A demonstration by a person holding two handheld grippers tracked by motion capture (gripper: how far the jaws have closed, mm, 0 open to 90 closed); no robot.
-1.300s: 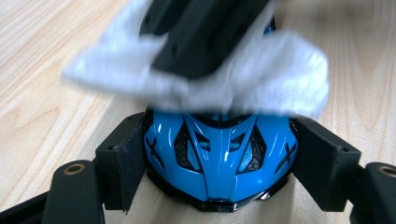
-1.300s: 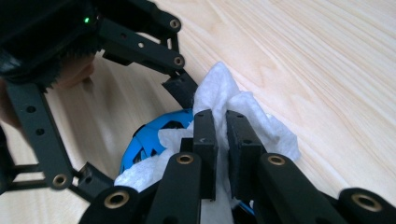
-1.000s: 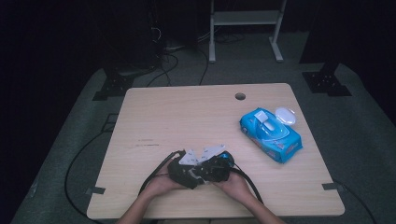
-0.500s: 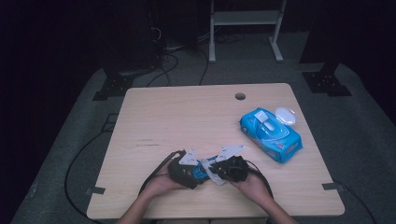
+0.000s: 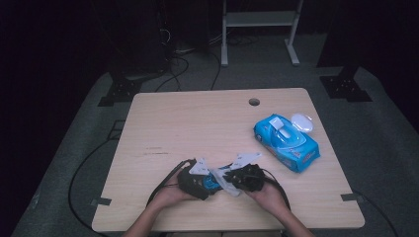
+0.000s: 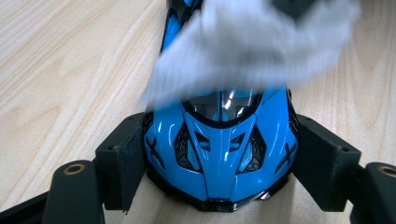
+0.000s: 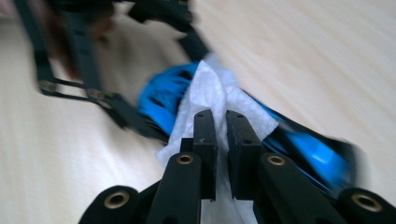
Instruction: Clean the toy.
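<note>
Surface (image 5: 197,128): pale wood, rectangular, rounded corners, with one round cable hole (image 5: 254,101) near the far edge at about 1 o'clock from centre. From my feed I read faint dark scuffs (image 5: 153,150) at roughly 9 o'clock. At 3 o'clock a blue wipes pack (image 5: 286,143) lies flat and slightly askew, its white lid (image 5: 302,122) flipped open toward the far right corner. At 6 o'clock, near the front edge, a blue toy car (image 6: 219,149) sits on the wood; a white wipe (image 6: 247,46) lies over its top. Black cables (image 5: 170,177) trail across the front of the surface beside the car. Wood grain runs lengthwise in the left gripper view.
</note>
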